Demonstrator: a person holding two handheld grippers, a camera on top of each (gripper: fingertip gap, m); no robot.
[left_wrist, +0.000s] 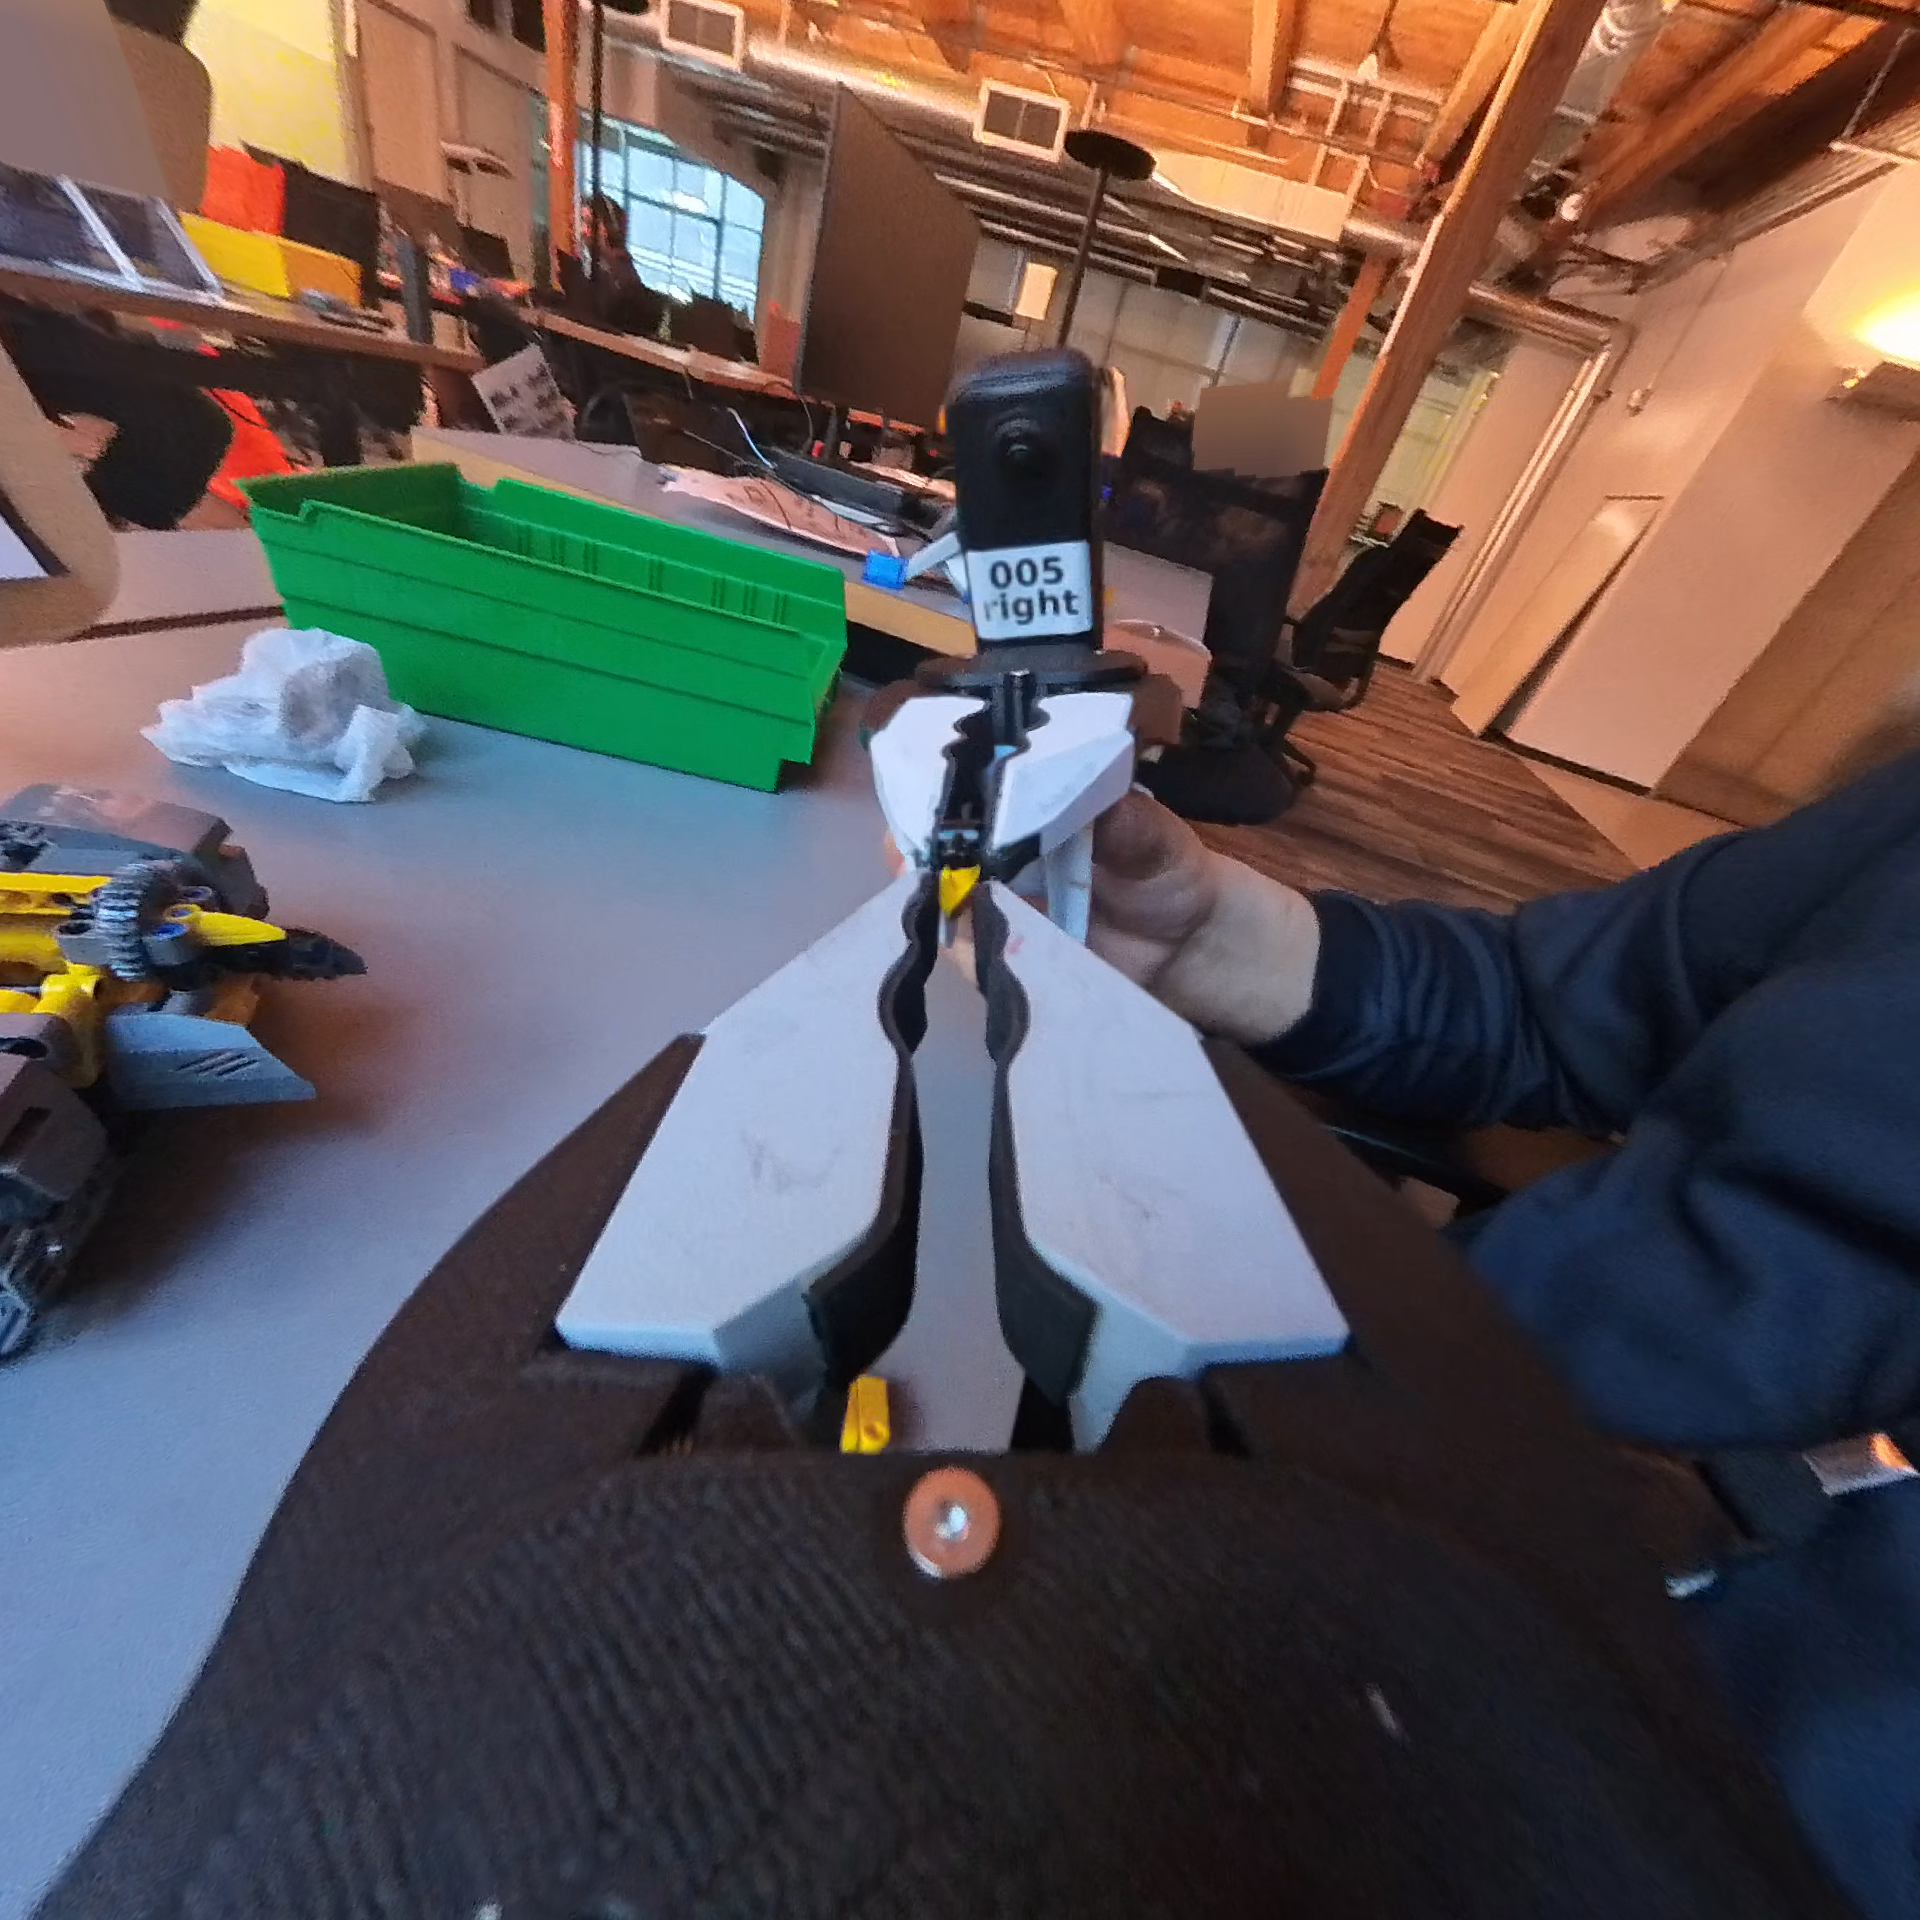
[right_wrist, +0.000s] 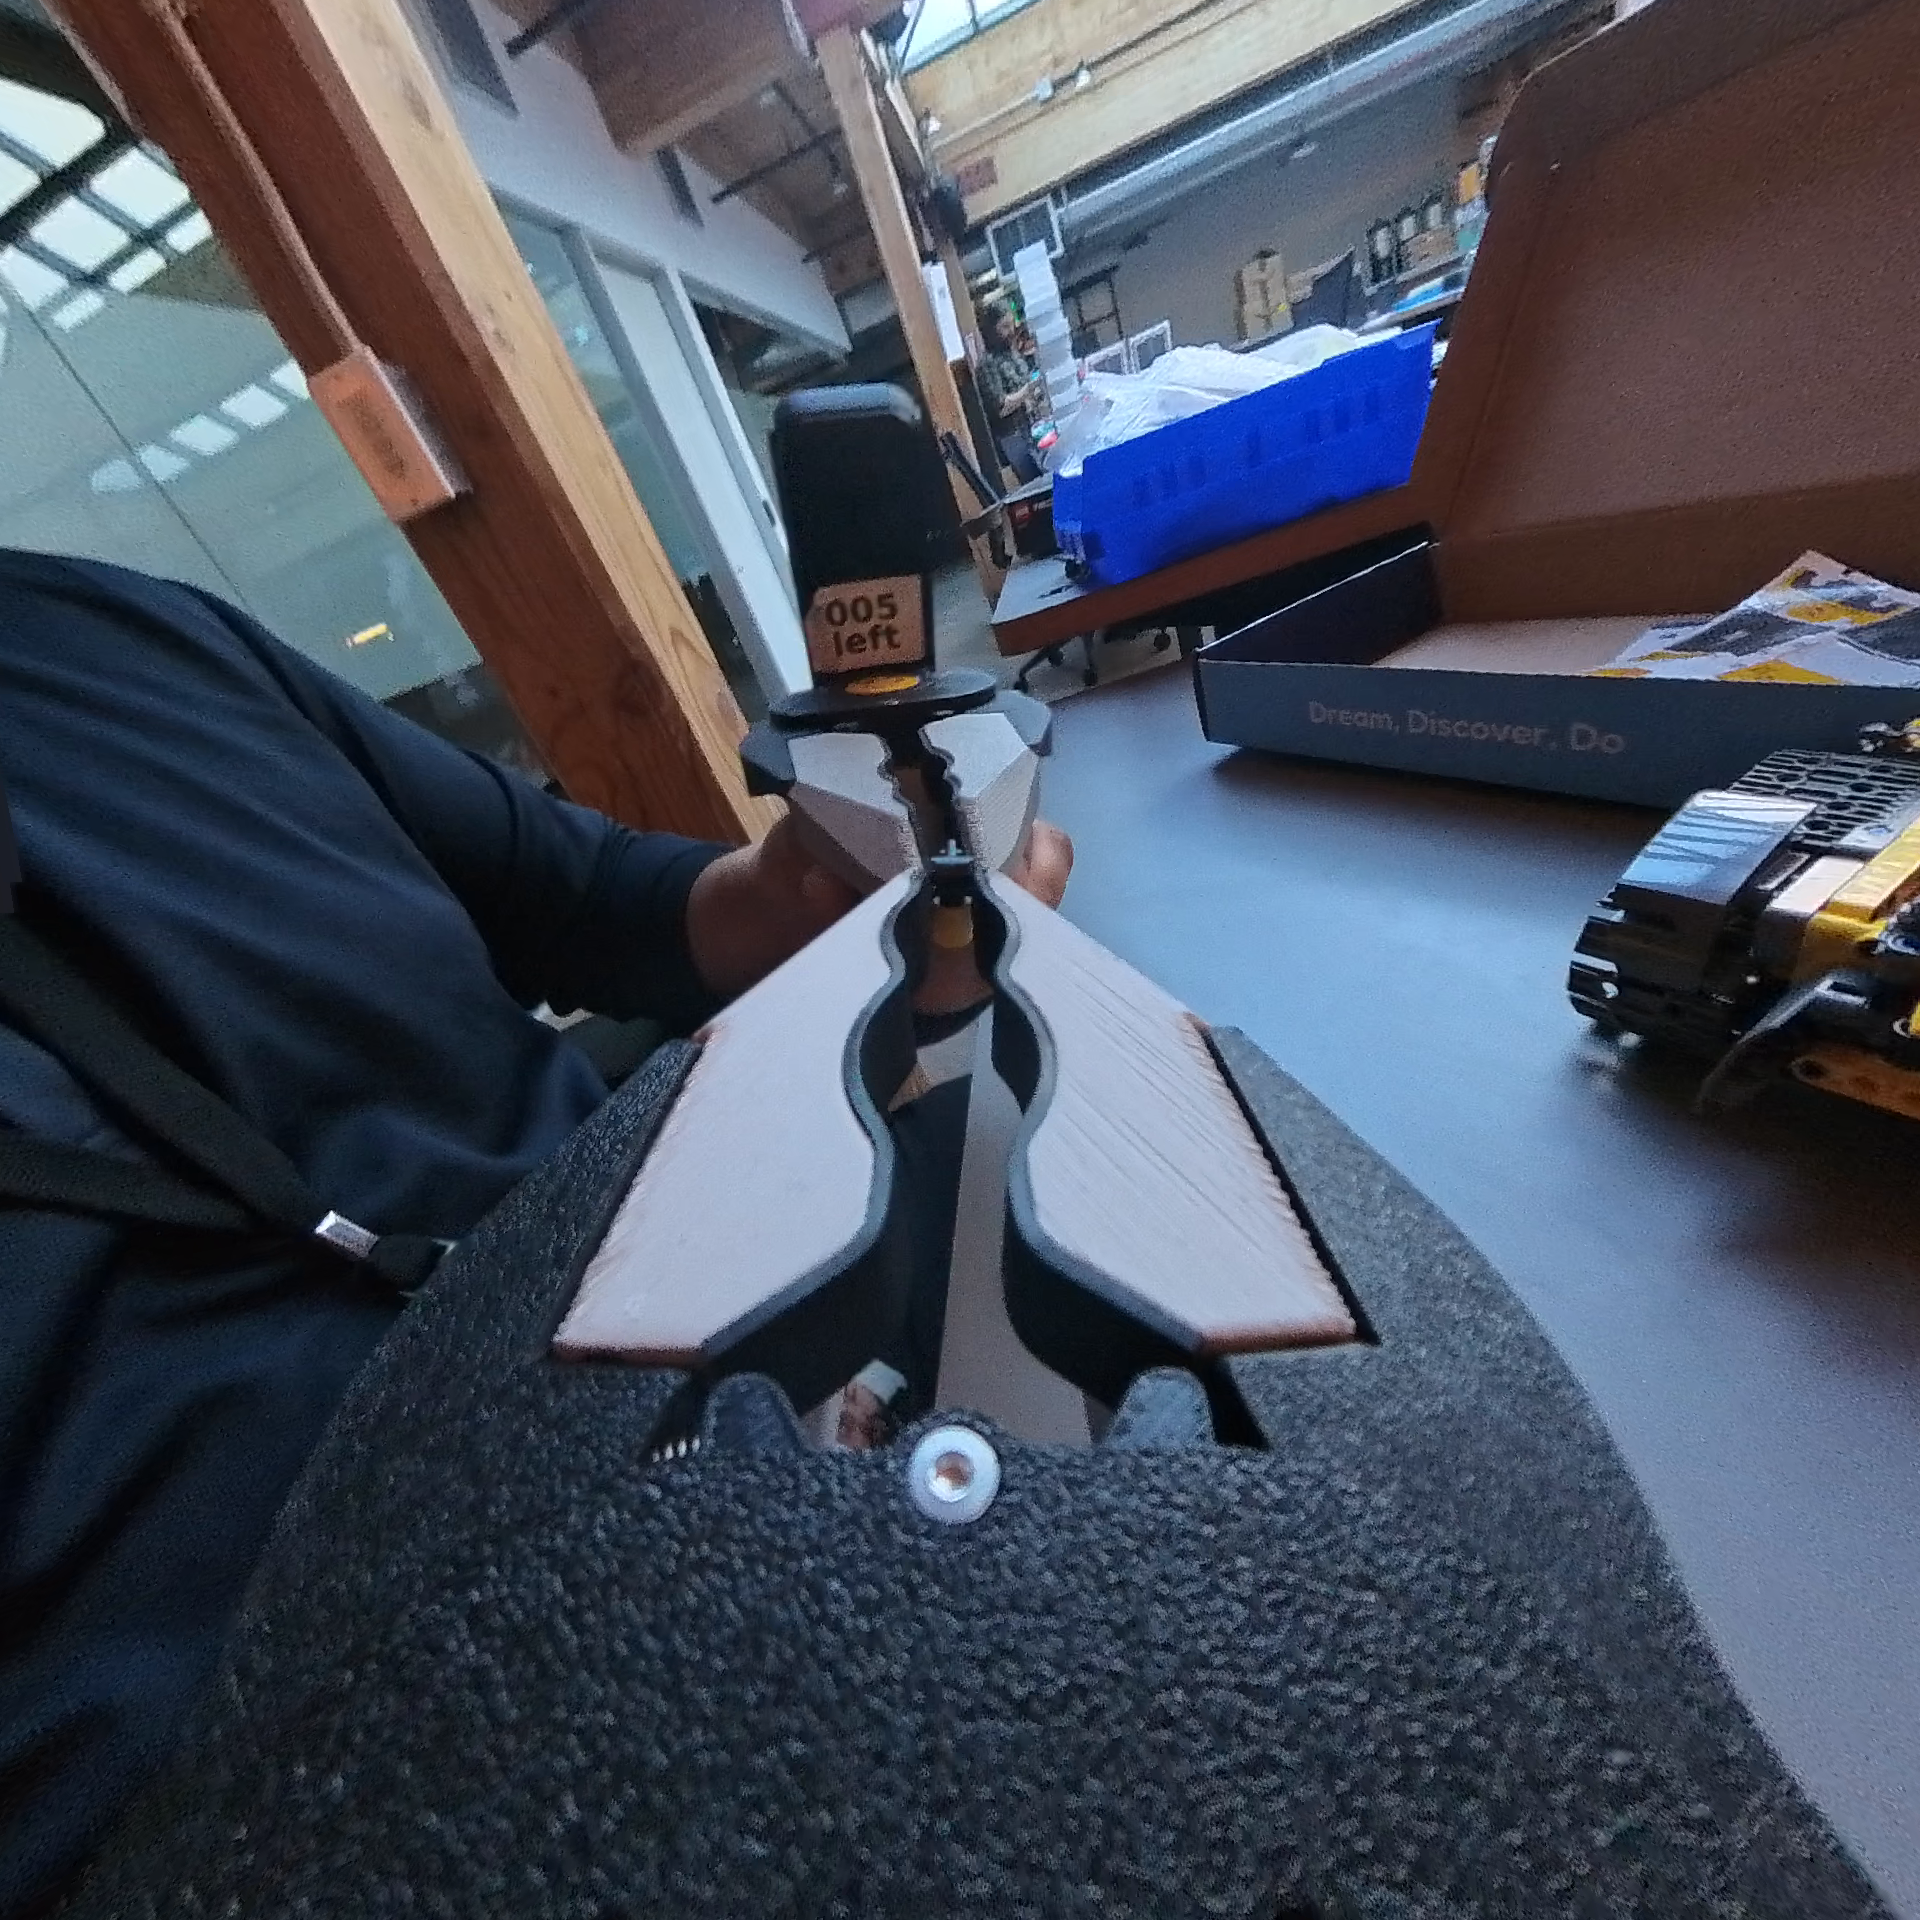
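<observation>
The left tool (left_wrist: 948, 904) and right tool (right_wrist: 943, 899) meet tip to tip above the desk (left_wrist: 571, 935), both pinched nearly shut on one small yellow-and-black piece (left_wrist: 954, 889). The grip from both ends probably steadies so tiny a part in the air. A yellow and grey toy vehicle (left_wrist: 135, 966) sits well apart, within reach. Each tool's camera wears a printed label (left_wrist: 1029, 592), and the open cardboard box (right_wrist: 1455, 717) carries a slogan along its rim.
</observation>
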